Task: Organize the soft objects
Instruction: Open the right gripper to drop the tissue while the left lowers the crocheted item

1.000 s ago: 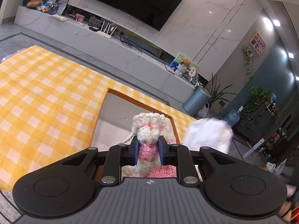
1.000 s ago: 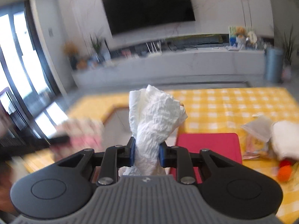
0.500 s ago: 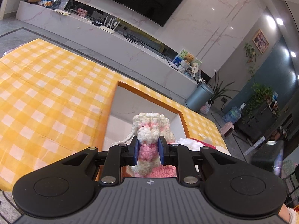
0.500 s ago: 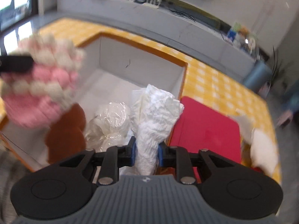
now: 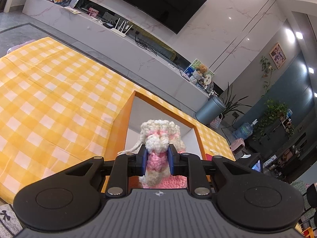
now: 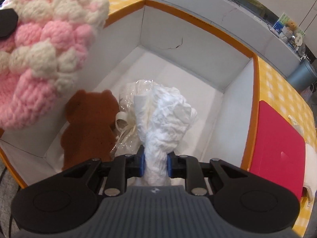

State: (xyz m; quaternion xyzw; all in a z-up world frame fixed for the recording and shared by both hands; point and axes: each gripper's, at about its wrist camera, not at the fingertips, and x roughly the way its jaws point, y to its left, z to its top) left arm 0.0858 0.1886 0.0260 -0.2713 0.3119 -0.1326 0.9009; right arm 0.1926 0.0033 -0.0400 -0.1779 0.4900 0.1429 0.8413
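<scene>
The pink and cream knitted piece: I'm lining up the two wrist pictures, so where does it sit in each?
Left wrist: knitted piece at centre, clamped in the left gripper, in front of the box.
Right wrist: knitted piece fills the upper left, above the brown bear.
Shared landmark: the orange-rimmed box.

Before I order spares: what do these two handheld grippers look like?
Both the left gripper and the right gripper look alike: matte black, two rounded lobes, a ribbed grey centre plate with a small emblem, silver pivot screws and blue finger pads. No cables or sleeves show.
</scene>
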